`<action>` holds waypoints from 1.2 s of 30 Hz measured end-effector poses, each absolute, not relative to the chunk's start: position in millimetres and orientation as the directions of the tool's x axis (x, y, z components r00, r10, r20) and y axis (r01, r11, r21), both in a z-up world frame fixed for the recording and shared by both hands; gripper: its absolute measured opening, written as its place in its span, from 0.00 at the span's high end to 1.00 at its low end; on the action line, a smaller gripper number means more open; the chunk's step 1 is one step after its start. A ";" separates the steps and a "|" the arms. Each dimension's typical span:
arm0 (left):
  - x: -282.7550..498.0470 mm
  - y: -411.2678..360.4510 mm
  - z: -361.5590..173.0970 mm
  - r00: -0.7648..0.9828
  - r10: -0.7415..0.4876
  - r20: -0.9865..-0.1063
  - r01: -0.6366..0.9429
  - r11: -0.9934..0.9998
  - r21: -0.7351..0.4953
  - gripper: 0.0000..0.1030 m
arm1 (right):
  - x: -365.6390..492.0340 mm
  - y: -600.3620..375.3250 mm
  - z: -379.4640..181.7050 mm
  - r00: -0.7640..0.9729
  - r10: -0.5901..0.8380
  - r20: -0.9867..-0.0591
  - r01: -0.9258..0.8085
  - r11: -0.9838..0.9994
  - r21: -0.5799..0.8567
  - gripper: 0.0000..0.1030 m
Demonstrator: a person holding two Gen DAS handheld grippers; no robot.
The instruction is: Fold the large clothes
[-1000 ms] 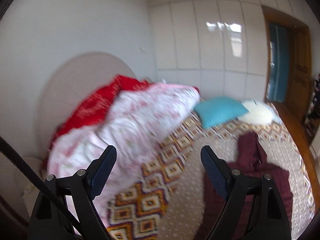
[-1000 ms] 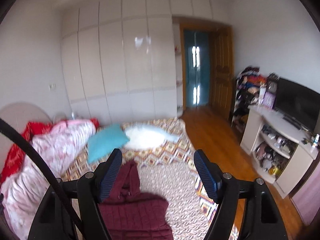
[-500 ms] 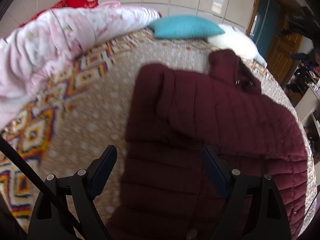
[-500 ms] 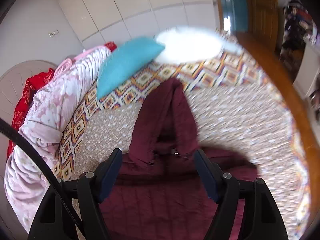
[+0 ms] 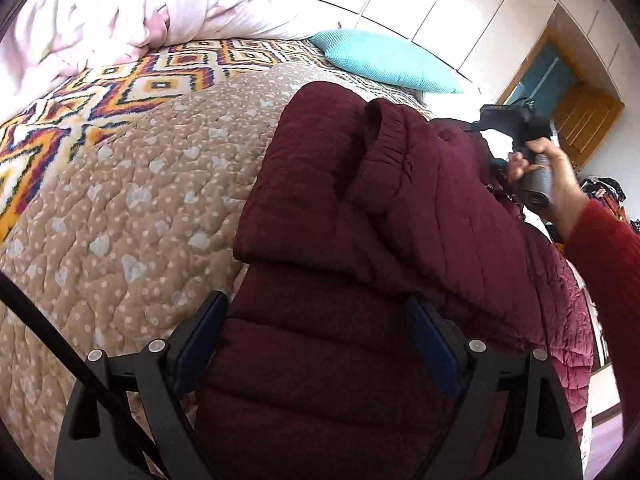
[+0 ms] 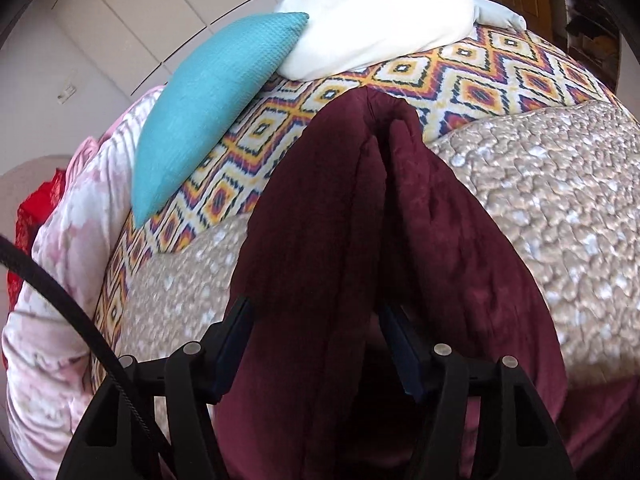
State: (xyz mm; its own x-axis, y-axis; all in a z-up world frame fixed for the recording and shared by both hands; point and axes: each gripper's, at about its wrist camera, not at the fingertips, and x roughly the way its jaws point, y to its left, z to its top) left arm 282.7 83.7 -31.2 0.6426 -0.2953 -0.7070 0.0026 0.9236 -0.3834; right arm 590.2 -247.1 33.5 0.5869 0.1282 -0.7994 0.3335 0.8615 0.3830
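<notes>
Both tools have dropped to the maroon jacket (image 5: 400, 208): left tool (image 5: 316, 344) wide, just opening; right tool (image 6: 316, 344) closing astride the hood (image 6: 360, 208), not yet pinching.

Maroon quilted jacket (image 5: 400, 208) on a beige white-dotted quilt (image 5: 132, 208). At 11 o'clock, a blanket (image 5: 132, 80) of orange, navy and white diamonds; teal cushion (image 6: 208, 104), white pillow (image 6: 376, 16), pink floral duvet (image 5: 120, 12).

Both tools dropped onto jacket (image 5: 360, 208); right closing.

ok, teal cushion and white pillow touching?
Touching. Right wrist view: the teal cushion's upper corner presses into the white pillow's left side, no gap between them.
</notes>
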 end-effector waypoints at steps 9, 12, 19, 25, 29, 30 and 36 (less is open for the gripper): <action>283.3 80.0 -29.5 0.642 -0.281 -0.713 0.008 0.933 -0.361 0.13 | 576.3 -236.3 84.0 0.647 0.047 -0.761 0.282 0.913 0.296 0.91; 282.9 79.9 -29.2 0.642 -0.282 -0.713 0.007 0.932 -0.362 0.13 | 533.8 -218.1 125.4 0.676 0.061 -0.735 0.205 0.942 0.267 0.92; 282.5 81.3 -28.6 0.641 -0.284 -0.713 0.007 0.931 -0.365 0.13 | 385.3 -159.5 163.8 0.664 0.192 -0.722 0.035 0.958 0.286 0.92; 280.1 84.5 -28.4 0.645 -0.296 -0.704 0.005 0.924 -0.383 0.13 | 274.4 -110.5 93.6 0.563 0.248 -0.788 -0.031 0.959 0.280 0.87; 277.5 87.1 -27.6 0.651 -0.307 -0.695 0.004 0.916 -0.401 0.13 | 214.6 -105.9 50.7 0.431 0.303 -0.850 -0.046 0.948 0.314 0.84; 277.4 87.0 -27.4 0.651 -0.307 -0.694 0.002 0.915 -0.403 0.13 | 198.0 -107.7 51.0 0.419 0.291 -0.860 -0.051 0.953 0.298 0.84; 276.9 83.4 -26.2 0.648 -0.293 -0.703 0.000 0.923 -0.385 0.13 | 146.3 -122.2 125.3 0.570 0.106 -0.815 -0.086 0.994 0.069 0.42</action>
State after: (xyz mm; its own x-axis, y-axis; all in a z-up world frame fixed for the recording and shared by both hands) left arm 276.9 83.4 -26.2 0.6484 -0.2931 -0.7026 0.0001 0.9229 -0.3850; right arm 146.3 -122.2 125.3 0.5702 0.1064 -0.8146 -0.0864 0.9938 0.0694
